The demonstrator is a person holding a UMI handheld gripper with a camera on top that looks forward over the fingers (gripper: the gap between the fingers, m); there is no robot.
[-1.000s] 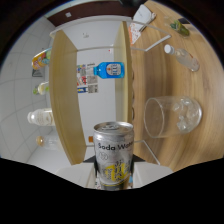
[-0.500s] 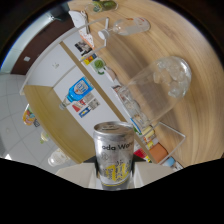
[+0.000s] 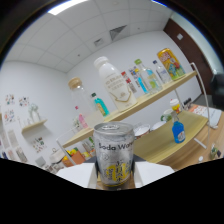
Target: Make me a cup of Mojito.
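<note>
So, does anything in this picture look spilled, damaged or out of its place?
Nothing stands out. The silver and yellow soda water can is upright and unopened, with no dents or spill, held in the hand-held gripper. Beyond it, the bottles on the wooden shelf stand in a row, none toppled.

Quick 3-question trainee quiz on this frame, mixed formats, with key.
1. True or false: the soda water can stands upright between the fingers.
2. What sits on the shelf beyond the can? A) bottles B) books C) plates
3. Fill in: the blue bottle stands on the wooden ____.

Key: 1 true; 2 A; 3 table. The gripper carries the can; its fingers are mostly hidden.
</note>
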